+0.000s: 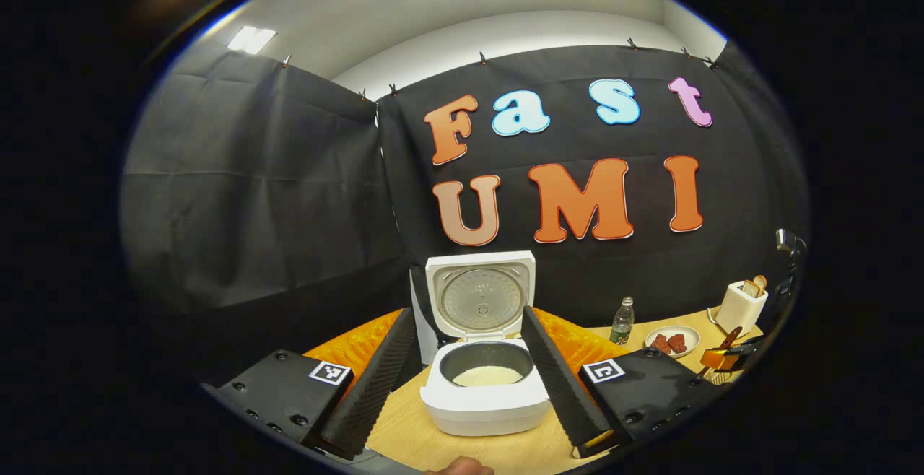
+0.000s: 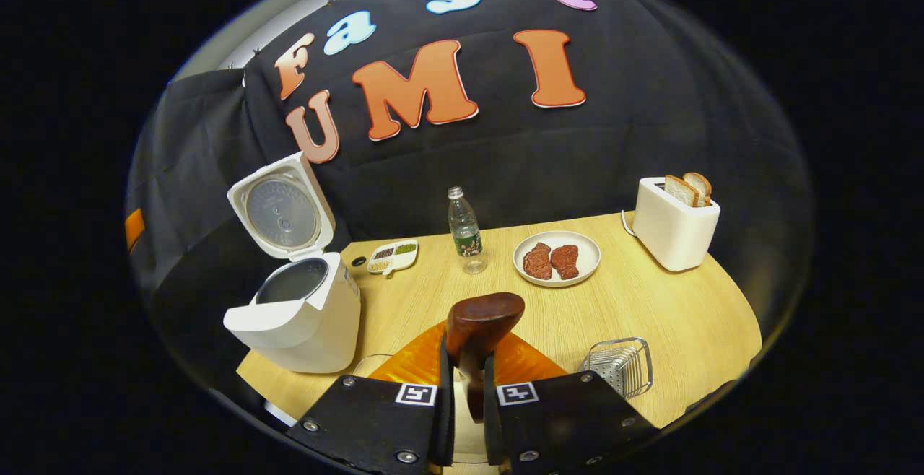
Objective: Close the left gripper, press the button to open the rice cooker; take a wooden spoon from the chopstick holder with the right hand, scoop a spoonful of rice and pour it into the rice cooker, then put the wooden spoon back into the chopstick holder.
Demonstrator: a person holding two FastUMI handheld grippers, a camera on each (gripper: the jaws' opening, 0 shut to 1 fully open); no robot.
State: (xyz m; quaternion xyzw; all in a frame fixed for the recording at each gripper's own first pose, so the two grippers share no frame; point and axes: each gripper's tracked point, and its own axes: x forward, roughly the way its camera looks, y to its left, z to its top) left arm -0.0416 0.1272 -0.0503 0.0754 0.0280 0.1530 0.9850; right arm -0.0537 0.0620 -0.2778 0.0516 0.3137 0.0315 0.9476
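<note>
The white rice cooker (image 1: 485,395) stands with its lid (image 1: 480,294) raised, and white rice (image 1: 487,376) lies in its pot. My left gripper (image 1: 468,312) is open, one finger on each side of the cooker, touching nothing. In the right gripper view the cooker (image 2: 299,316) is at the left. My right gripper (image 2: 468,367) is shut on the handle of the wooden spoon (image 2: 484,320), whose dark bowl stands up above the table; no rice shows on it. The wire chopstick holder (image 2: 621,367) sits just right of that gripper. Far right in the left gripper view, the right gripper (image 1: 722,356) holds the spoon.
On the wooden table (image 2: 650,309) stand a water bottle (image 2: 464,233), a plate of meat (image 2: 556,258), a white toaster (image 2: 675,226) with bread, and a small divided dish (image 2: 392,255) behind the cooker. A bowl rim (image 2: 368,363) peeks out left of my right gripper.
</note>
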